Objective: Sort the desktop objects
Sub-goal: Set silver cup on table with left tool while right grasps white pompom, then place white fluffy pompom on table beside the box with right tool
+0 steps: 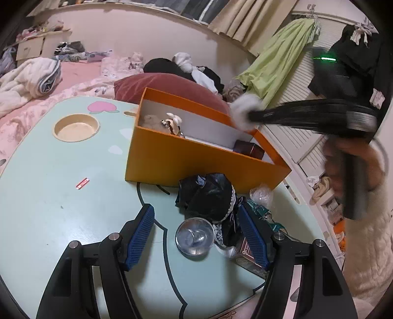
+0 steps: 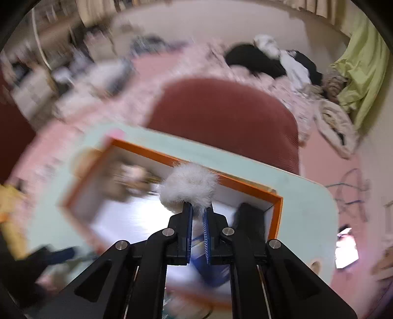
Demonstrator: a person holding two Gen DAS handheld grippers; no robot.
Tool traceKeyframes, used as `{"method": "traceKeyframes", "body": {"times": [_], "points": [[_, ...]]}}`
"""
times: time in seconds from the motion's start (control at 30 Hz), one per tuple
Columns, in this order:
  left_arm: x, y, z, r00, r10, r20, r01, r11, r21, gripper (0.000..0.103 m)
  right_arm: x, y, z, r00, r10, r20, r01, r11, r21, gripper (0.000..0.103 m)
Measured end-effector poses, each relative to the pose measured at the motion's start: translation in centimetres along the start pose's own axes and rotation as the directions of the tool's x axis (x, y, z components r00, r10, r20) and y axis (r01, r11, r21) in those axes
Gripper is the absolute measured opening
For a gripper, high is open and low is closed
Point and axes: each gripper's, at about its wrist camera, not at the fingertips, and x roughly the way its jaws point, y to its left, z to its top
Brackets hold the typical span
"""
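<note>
Setting: my bedroom, at home. I work at a low mint-green table [image 1: 73, 208] with cartoon prints and a round cup recess [image 1: 76, 127], set against the bed. Beyond it: pink floral bedding [image 1: 81, 76], a dark red pillow [image 1: 172, 86], heaped clothes [image 1: 186, 66]. Far wall: cream curtains [image 1: 248, 22]. Right: louvred wardrobe doors [image 1: 292, 137] hung with a green garment [image 1: 277, 63].
</note>
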Motion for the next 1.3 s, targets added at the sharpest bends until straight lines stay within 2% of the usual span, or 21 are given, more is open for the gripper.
{"method": "traceKeyframes", "body": {"times": [0.07, 0.17, 0.23, 0.3, 0.37, 0.43, 0.5, 0.6, 0.67, 0.77, 0.8, 0.83, 0.87, 0.9, 0.93, 0.97, 1.03, 1.13, 1.2, 1.23, 1.3], "points": [[-0.4, 0.0, 0.4, 1.000, 0.000, 0.020, 0.000, 1.000, 0.001, 0.070, -3.4, -0.1, -1.2, 0.992, 0.114, 0.052, -0.115, 0.993, 0.022, 0.009], [-1.4, -0.1, 1.0, 0.998, 0.008, 0.054, -0.009, 1.000, 0.010, 0.070, -6.4, -2.3, -4.4, 0.967, 0.247, 0.067, -0.252, 0.965, 0.074, 0.009], [-1.9, -0.3, 1.9, 0.997, 0.024, 0.072, -0.025, 1.000, 0.013, 0.070, -6.5, -3.9, -7.1, 0.954, 0.296, 0.043, -0.299, 0.944, 0.137, 0.009], [-2.1, -0.7, 3.2, 0.996, 0.048, 0.080, -0.049, 0.999, 0.011, 0.070, -5.5, -5.8, -9.7, 0.955, 0.296, 0.014, -0.292, 0.934, 0.206, 0.009], [-2.0, -1.8, 4.4, 0.996, 0.026, 0.080, -0.028, 0.999, 0.017, 0.070, -4.2, -7.2, -11.7, 0.953, 0.302, -0.016, -0.287, 0.919, 0.271, 0.009], [-1.3, -3.0, 5.6, 0.998, 0.008, 0.057, -0.010, 1.000, 0.030, 0.070, -2.4, -7.7, -13.6, 0.938, 0.344, -0.035, -0.314, 0.888, 0.335, 0.011], [0.2, -4.8, 7.5, 1.000, 0.002, 0.000, -0.002, 0.999, 0.049, 0.070, -0.8, -7.1, -14.7, 0.929, 0.364, -0.063, -0.319, 0.877, 0.358, 0.014], [4.0, -7.5, 10.2, 0.990, -0.007, -0.138, 0.018, 0.997, 0.079, 0.070, 0.2, -5.1, -15.3, 0.914, 0.404, -0.039, -0.365, 0.860, 0.357, 0.024], [6.9, -9.3, 11.7, 0.979, -0.002, -0.203, 0.028, 0.992, 0.125, 0.070, -0.2, -4.3, -15.1, 0.909, 0.417, 0.023, -0.398, 0.848, 0.349, 0.031], [11.4, -11.0, 12.9, 0.952, 0.023, -0.304, 0.016, 0.992, 0.125, 0.070, -2.0, -4.2, -14.8, 0.933, 0.332, 0.136, -0.359, 0.869, 0.340, 0.050], [12.6, -11.2, 13.0, 0.942, 0.002, -0.336, 0.033, 0.995, 0.099, 0.070, -2.3, -4.3, -14.9, 0.934, 0.321, 0.156, -0.356, 0.870, 0.340, 0.055], [13.9, -11.3, 13.0, 0.927, -0.036, -0.373, 0.059, 0.997, 0.051, 0.070, -2.5, -4.5, -15.0, 0.930, 0.329, 0.164, -0.367, 0.863, 0.347, 0.055], [15.6, -10.8, 12.9, 0.899, -0.086, -0.430, 0.073, 0.996, -0.045, 0.070, -2.4, -4.9, -15.2, 0.926, 0.341, 0.165, -0.378, 0.854, 0.357, 0.055], [16.5, -10.6, 12.7, 0.883, -0.110, -0.457, 0.071, 0.992, -0.101, 0.070, -2.3, -5.3, -15.3, 0.922, 0.349, 0.166, -0.387, 0.843, 0.373, 0.055], [17.8, -9.8, 12.3, 0.852, -0.161, -0.499, 0.067, 0.977, -0.202, 0.069, -2.3, -5.9, -15.5, 0.922, 0.350, 0.167, -0.388, 0.834, 0.392, 0.055], [17.9, -9.6, 12.3, 0.860, -0.194, -0.471, 0.087, 0.967, -0.239, 0.069, -2.1, -6.2, -15.8, 0.923, 0.347, 0.164, -0.384, 0.829, 0.407, 0.055], [18.1, -9.1, 12.4, 0.859, -0.213, -0.465, 0.077, 0.952, -0.295, 0.068, -1.8, -6.4, -16.2, 0.927, 0.339, 0.159, -0.375, 0.826, 0.422, 0.055], [19.0, -8.3, 12.4, 0.838, -0.318, -0.442, 0.115, 0.896, -0.428, 0.069, -1.6, -6.8, -16.4, 0.927, 0.343, 0.154, -0.375, 0.820, 0.432, 0.055], [19.5, -7.6, 12.2, 0.826, -0.390, -0.407, 0.148, 0.846, -0.512, 0.069, -1.8, -6.8, -16.6, 0.922, 0.353, 0.158, -0.386, 0.813, 0.436, 0.055], [19.7, -7.2, 11.8, 0.811, -0.450, -0.374, 0.184, 0.803, -0.567, 0.069, -1.8, -6.8, -16.7, 0.920, 0.357, 0.159, -0.390, 0.811, 0.436, 0.055], [19.6, -6.7, 11.2, 0.798, -0.520, -0.305, 0.238, 0.737, -0.633, 0.066, -1.8, -6.7, -16.9, 0.919, 0.362, 0.155, -0.392, 0.811, 0.433, 0.055]]}}
